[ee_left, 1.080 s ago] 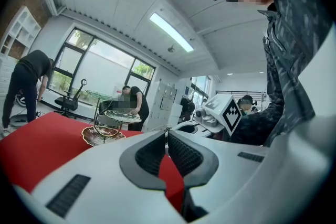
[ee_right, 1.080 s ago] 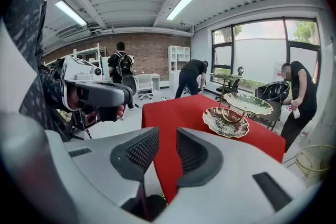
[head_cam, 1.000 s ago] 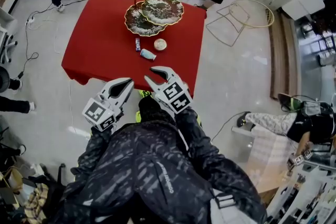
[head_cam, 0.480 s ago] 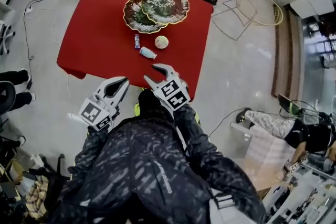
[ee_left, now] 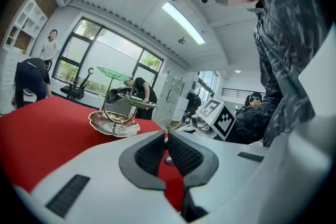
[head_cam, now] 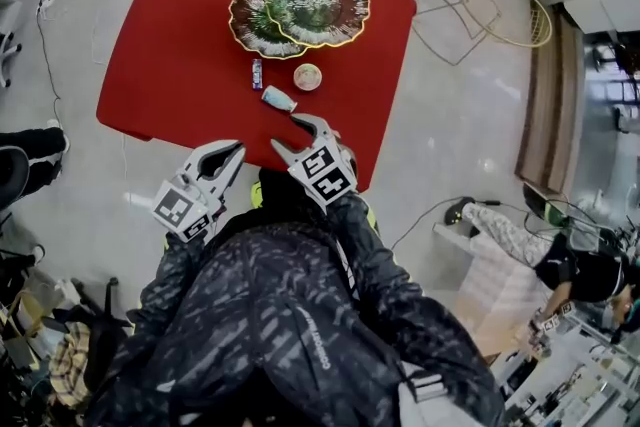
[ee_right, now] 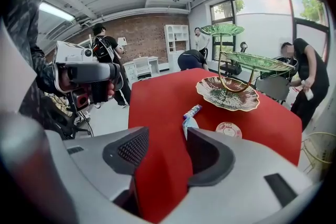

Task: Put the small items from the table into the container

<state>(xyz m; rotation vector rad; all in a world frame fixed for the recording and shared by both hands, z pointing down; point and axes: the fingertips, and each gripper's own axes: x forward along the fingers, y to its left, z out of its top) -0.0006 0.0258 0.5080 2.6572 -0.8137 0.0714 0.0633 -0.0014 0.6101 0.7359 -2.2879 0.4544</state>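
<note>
Head view: red cloth table [head_cam: 170, 55], glossy scalloped dishes [head_cam: 318, 3] at 12 o'clock.
Right claw [head_cam: 290, 133] opening, empty; left claw [head_cam: 232, 153] closed, empty.

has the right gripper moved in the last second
yes: the right gripper edged forward over the red table's near edge toward the blue packet, its empty jaws opening

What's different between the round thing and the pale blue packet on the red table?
The round item is a flat cream-and-pink disc; the pale blue packet is elongated. The packet lies nearer the person's edge, the round item closer to the tiered dish. Both lie on the red tablecloth, outside the dish.
</note>
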